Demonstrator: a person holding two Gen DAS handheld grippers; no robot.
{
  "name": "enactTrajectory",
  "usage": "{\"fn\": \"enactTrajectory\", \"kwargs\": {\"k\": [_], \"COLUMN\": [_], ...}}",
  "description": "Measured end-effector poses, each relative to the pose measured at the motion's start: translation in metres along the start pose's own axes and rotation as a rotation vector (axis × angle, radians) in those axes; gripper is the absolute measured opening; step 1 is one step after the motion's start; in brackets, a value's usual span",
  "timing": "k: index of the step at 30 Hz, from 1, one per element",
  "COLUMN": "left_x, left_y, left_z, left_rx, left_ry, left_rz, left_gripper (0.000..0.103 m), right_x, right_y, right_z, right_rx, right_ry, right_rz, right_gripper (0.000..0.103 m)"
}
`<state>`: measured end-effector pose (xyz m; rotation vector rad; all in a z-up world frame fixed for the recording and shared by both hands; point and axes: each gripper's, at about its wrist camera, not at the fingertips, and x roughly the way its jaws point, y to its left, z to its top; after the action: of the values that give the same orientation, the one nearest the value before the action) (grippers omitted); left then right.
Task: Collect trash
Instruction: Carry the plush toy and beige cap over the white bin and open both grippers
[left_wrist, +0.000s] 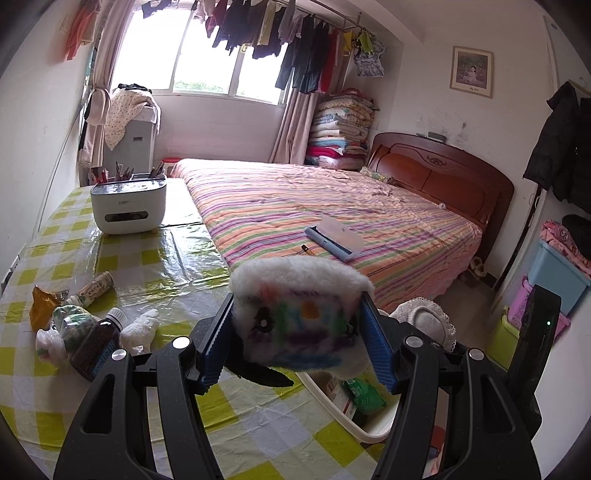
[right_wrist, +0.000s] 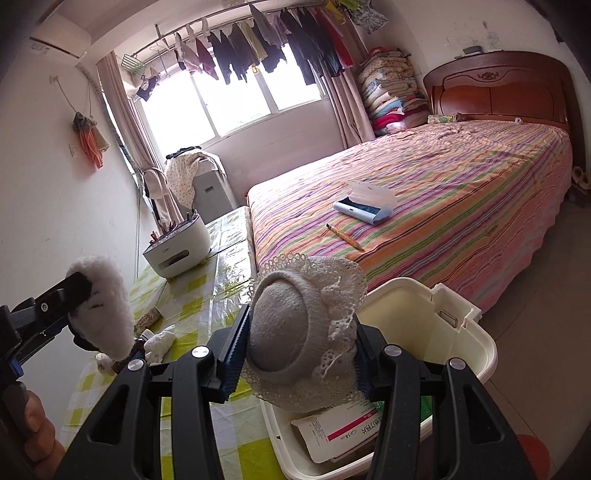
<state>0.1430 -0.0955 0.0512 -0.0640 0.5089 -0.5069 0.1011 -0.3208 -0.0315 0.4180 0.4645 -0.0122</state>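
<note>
Cream plastic forms the rectangular open bin (right_wrist: 476, 354) standing at the tabletop's edge beside the bed; it already contains a white-and-pink printed packet (right_wrist: 332, 432) and a green wrapper (left_wrist: 364, 393), so collection is judged to be partly complete. The left tool (left_wrist: 297, 325) is clenched on a fluffy white pad scribbled with coloured marker (left_wrist: 299, 314), held above the yellow-green checked tabletop (left_wrist: 147, 258) near the bin rim. The right tool (right_wrist: 295, 350) is clenched on a grey knitted cap with a white lace brim (right_wrist: 295, 332), held directly over the bin opening. Neither item has been dropped in yet. Remaining on the tabletop, clustered at its left side, are a brown medicine bottle with a white cap (left_wrist: 98, 343), a crumpled white tissue (left_wrist: 140, 328), a clear plastic bag of green contents (left_wrist: 72, 325), an orange foil wrapper (left_wrist: 42, 304) and a printed paper tube (left_wrist: 94, 288). These are judged still to be collected.
</note>
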Motion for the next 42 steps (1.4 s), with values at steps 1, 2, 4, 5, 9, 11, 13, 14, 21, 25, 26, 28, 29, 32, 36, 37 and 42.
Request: {"fn": "enactTrajectory", "kwargs": {"k": [1,2,4,5,9,11,13,14,21,25,26,28,29,32,36,37,42], "left_x": [0.002,0.003,0.006,0.008,0.015,0.019,0.023,0.025,0.041,0.051,0.053,0.057,0.06,0.067,0.072,0.073,0.074], "left_y": [-0.002,-0.004,-0.007,-0.009,-0.012,-0.014,-0.017,-0.02,-0.037,-0.044,-0.046,-0.05,-0.052,-0.062,-0.074,-0.076,-0.08], "left_z": [0.0,0.0,0.001,0.001,0.0,-0.001,-0.002,-0.003,-0.009,-0.012,-0.013,-0.015,-0.016,-0.018,-0.02,-0.021,-0.024], "left_rx": [0.004,0.005,0.007,0.008,0.001,-0.001,-0.001,0.001,0.02,0.004,0.003,0.007,0.011,0.019,0.047,0.051,0.08], "left_ry": [0.0,0.0,0.0,0.001,0.013,0.025,0.033,0.038,0.069,0.097,0.104,0.118,0.127,0.147,0.165,0.162,0.171], "left_rz": [-0.002,-0.005,-0.011,-0.01,-0.017,-0.026,-0.032,-0.037,-0.072,-0.111,-0.119,-0.137,-0.145,-0.179,-0.201,-0.196,-0.174], "left_gripper": [0.062,0.063,0.063,0.063,0.063,0.063,0.063,0.063,0.063,0.063,0.063,0.063,0.063,0.065,0.073,0.074,0.078], "right_x": [-0.001,-0.001,-0.002,-0.003,-0.011,-0.016,-0.023,-0.026,-0.047,-0.056,-0.058,-0.061,-0.062,-0.065,-0.068,-0.069,-0.073], "right_y": [-0.002,-0.005,-0.009,-0.011,-0.017,-0.021,-0.025,-0.029,-0.057,-0.067,-0.068,-0.07,-0.07,-0.072,-0.071,-0.071,-0.073], "right_z": [0.0,0.001,0.001,0.002,0.004,0.005,0.006,0.006,0.008,0.007,0.007,0.006,0.005,0.005,0.004,0.004,0.004], "right_rx": [0.006,0.01,0.023,0.029,0.05,0.066,0.091,0.109,0.241,0.285,0.294,0.305,0.308,0.312,0.311,0.311,0.321], "right_ry": [0.0,0.002,0.002,0.0,-0.037,-0.062,-0.095,-0.112,-0.219,-0.261,-0.269,-0.284,-0.289,-0.3,-0.318,-0.323,-0.343], "right_rz": [0.002,0.003,0.001,0.003,0.009,0.01,-0.004,-0.004,-0.04,-0.06,-0.063,-0.067,-0.069,-0.071,-0.071,-0.071,-0.07], "right_gripper": [0.048,0.048,0.049,0.053,0.062,0.062,0.062,0.062,0.062,0.062,0.062,0.062,0.062,0.062,0.062,0.062,0.062]}}
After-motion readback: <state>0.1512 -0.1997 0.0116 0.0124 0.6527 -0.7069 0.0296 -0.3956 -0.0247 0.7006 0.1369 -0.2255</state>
